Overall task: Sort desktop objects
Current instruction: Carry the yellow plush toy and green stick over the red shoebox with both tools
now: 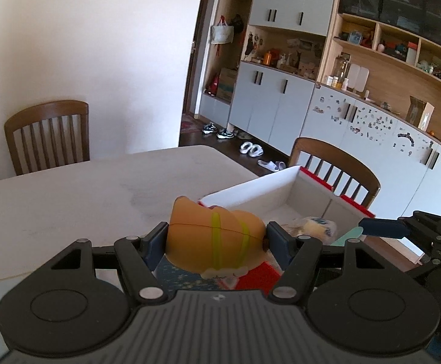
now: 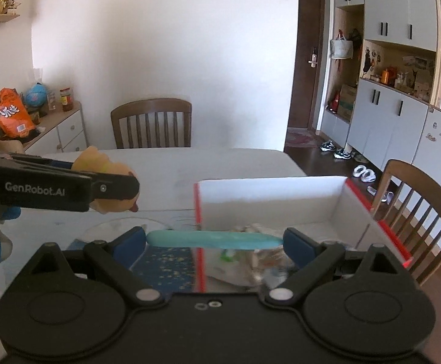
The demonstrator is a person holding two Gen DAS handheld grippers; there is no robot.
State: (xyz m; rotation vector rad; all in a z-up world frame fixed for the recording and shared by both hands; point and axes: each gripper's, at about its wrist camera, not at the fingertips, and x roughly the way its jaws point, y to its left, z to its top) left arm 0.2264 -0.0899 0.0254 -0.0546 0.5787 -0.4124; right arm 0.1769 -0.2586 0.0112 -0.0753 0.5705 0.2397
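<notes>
Two grippers, two objects, both lifted above the table (image 1: 69,188), which is the biggest thing here: pale, matte, stone-look top with a rounded far corner and wooden slat-back chairs (image 1: 47,135) along its far and right edges.

Next down in size is the white box (image 2: 269,195) with red trim, open-topped, thin flat walls like card or foam board. It sits toward the right side of the table, and some crinkly wrapped stuff already lies in its near end, so I'd guess it's the sorting bin and both hands are heading there.

The left gripper (image 1: 217,236) has its blue pads clamped on the sides of an orange toy (image 1: 211,233), a smooth, glossy, rounded plastic thing with yellow-green stripes and a seam around the middle. Held across its widest part, probably because the curves would slip otherwise. It hangs just near-left of the box.

The right gripper (image 2: 214,239) pinches a teal flat piece (image 2: 214,239) end to end, long, thin, rounded tips, matte. It hovers over the box's near-left wall. I can't tell what it actually is.
</notes>
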